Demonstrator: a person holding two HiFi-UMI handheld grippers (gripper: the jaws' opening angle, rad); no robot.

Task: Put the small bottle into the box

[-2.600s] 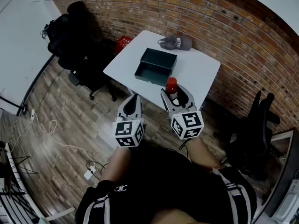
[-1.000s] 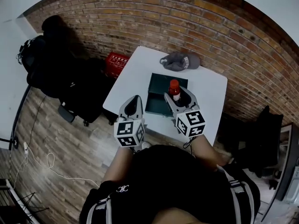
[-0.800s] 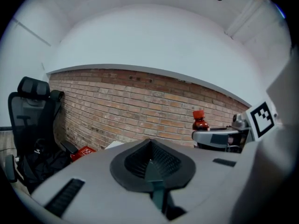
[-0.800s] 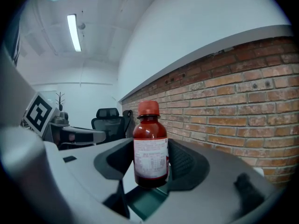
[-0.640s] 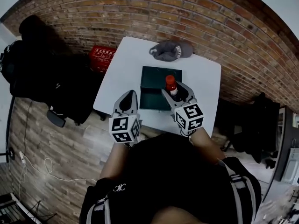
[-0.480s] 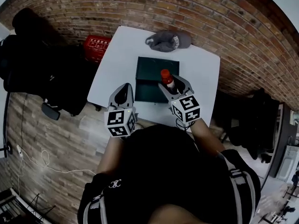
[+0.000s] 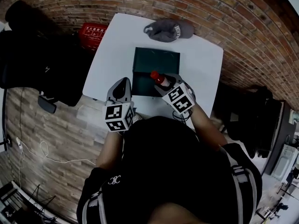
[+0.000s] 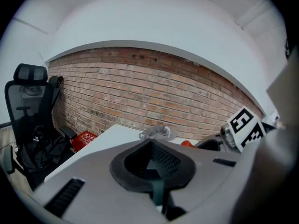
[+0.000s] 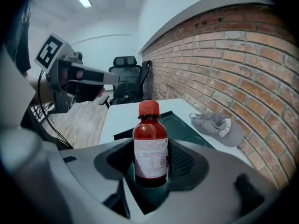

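Observation:
The small bottle (image 9: 150, 146), dark red with a red cap and a white label, stands between the jaws of my right gripper (image 9: 150, 171), which is shut on it. In the head view the bottle (image 7: 158, 78) leans left over the near right part of the open dark green box (image 7: 148, 62), and the right gripper (image 7: 164, 84) sits at the box's near right corner. My left gripper (image 7: 123, 83) hovers at the table's front edge, left of the box, jaws shut with nothing between them. In the left gripper view its pads (image 8: 159, 164) meet.
A white table (image 7: 112, 50) holds the box and a grey cap (image 7: 169, 29) at its far side near the brick wall. A red crate (image 7: 93, 31) sits on the floor at the left. Black office chairs (image 7: 32, 55) stand left and right of the table.
My right gripper has swung left with the bottle, which now tilts over the box. The left gripper has kept its place beside the box. The head camera has shifted closer over the table.

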